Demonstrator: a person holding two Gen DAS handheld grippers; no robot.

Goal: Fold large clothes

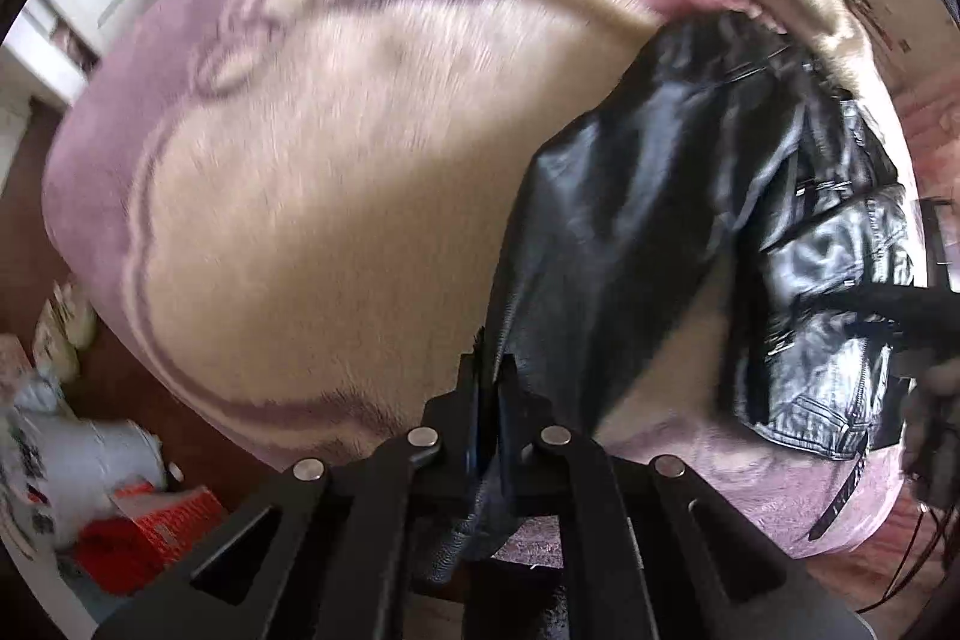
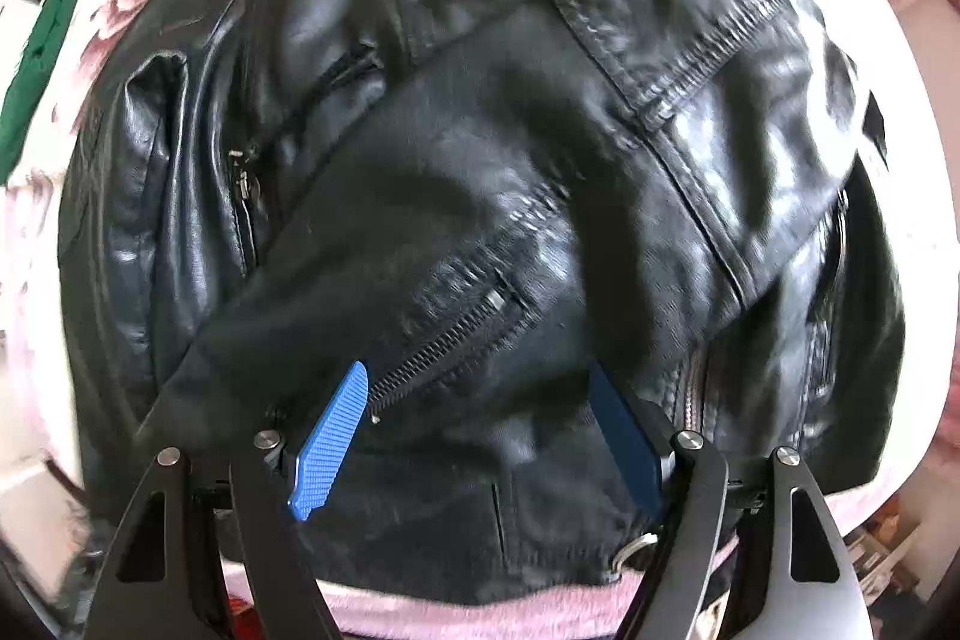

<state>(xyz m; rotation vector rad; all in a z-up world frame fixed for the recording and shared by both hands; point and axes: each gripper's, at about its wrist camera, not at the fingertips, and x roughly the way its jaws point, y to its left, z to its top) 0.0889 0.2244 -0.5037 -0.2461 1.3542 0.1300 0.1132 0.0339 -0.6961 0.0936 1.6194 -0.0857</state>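
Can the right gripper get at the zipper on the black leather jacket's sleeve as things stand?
Probably yes. The right gripper hangs open right over the black leather jacket, blue pads on either side of the sleeve zipper, with nothing between them and it.

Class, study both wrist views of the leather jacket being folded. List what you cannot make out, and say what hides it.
- Left wrist view: the left gripper is shut on the black leather jacket; which part it grips is hidden by the fingers.
- Left wrist view: the blanket pattern is motion-blurred.
- Right wrist view: the jacket's collar is cut off by the top edge; the open right gripper hides part of the hem.
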